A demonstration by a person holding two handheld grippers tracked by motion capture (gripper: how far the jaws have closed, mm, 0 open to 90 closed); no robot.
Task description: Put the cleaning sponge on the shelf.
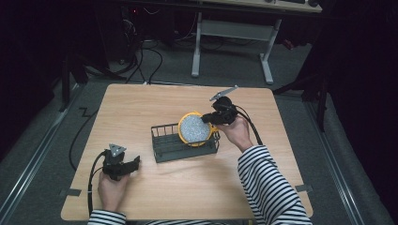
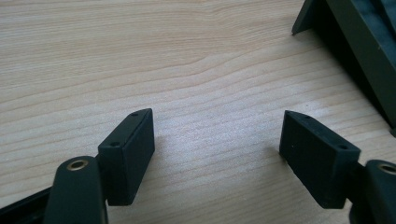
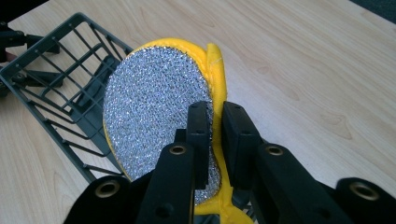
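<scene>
The right gripper (image 3: 214, 135) pinched the yellow scrubber (image 1: 194, 128) over the basket (image 1: 162, 149) (not dropped in yet). The left gripper (image 2: 217, 154) rested wide apart, empty.

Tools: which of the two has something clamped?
The right tool, pinched on the yellow scouring pad over the rack. The left tool is open above bare table.

Scouring pad (image 3: 159, 112): silver glittery mesh face, yellow cloth border and back, centre of frame. Rack (image 1: 185, 143): dark grey-green wire, centre. Table (image 1: 187, 183): pale wood grain, light tan. Both grippers (image 1: 121, 165) (image 1: 219, 113): black, with grey plates on top. Sleeves (image 1: 270, 187): black-and-white stripes, bottom of frame. Floor (image 1: 225, 70): grey.
</scene>
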